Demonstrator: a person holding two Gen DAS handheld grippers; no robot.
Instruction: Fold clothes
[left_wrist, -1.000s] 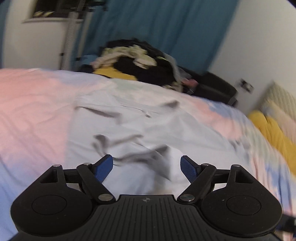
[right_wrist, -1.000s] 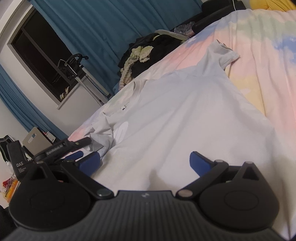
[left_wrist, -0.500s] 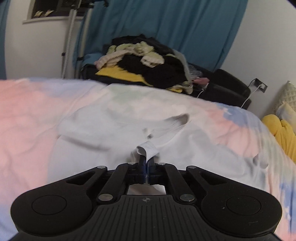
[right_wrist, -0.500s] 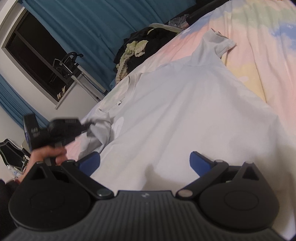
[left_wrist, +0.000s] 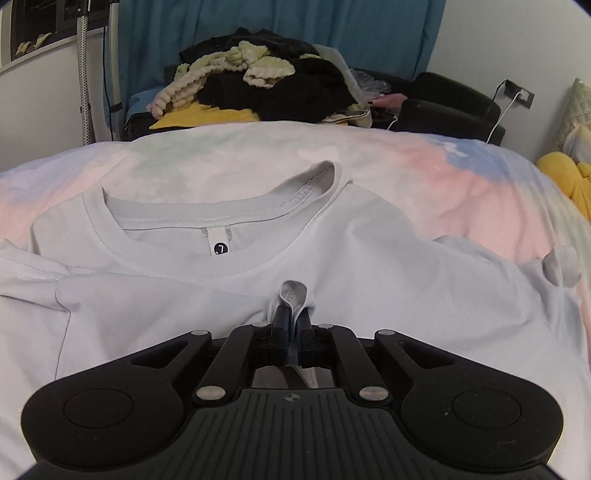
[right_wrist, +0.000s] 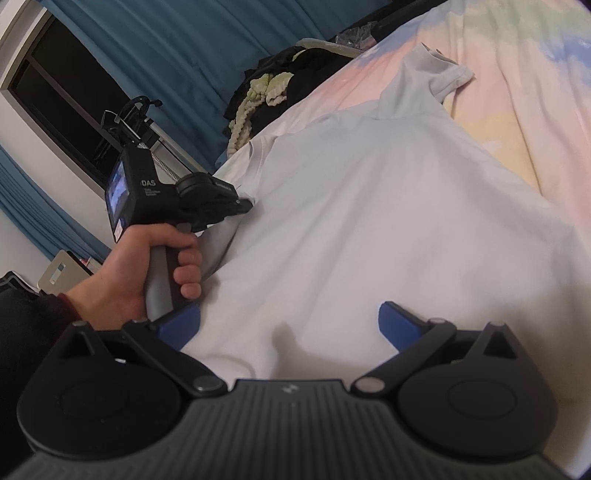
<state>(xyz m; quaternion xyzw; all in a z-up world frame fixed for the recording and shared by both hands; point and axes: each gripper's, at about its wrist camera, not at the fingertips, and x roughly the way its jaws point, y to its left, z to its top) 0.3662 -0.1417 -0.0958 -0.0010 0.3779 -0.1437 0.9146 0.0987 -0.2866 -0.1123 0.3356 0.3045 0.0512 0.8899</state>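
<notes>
Spread flat on the bed (left_wrist: 461, 173): 1 white T-shirt (right_wrist: 369, 221), front down or up hard to tell, collar (left_wrist: 221, 206) toward the far edge beside the heap of clothes (left_wrist: 258, 85). Long axis of the T-shirt running from that collar back to the hem, which sits under the right gripper (right_wrist: 288, 325). Relative to the collar: left gripper (left_wrist: 291, 325) just short of it, clamped on a small pinch of the T-shirt's fabric that loops up between the blue pads; right gripper far down at the hem end, jaws wide apart with cloth lying below them and nothing pinched. Seen from the right wrist, left hand (right_wrist: 147, 266) at the T-shirt's side edge, sleeve (right_wrist: 432, 70) on the opposite side lying out flat, away from the collar. Left side therefore the nearer one to the collar end, and probably the one to carry its pinch across or down the long axis for the next fold; right side placed to take the hem.

Against 1 second back: left gripper then wide open over crumpled cloth, since shut on the fabric and lately eased very slightly, fabric between the pads throughout the later frames; collar now much closer and label (left_wrist: 220, 248) readable; crumpled side pulled smoother. Right gripper open as before, view nearly the same.
</notes>
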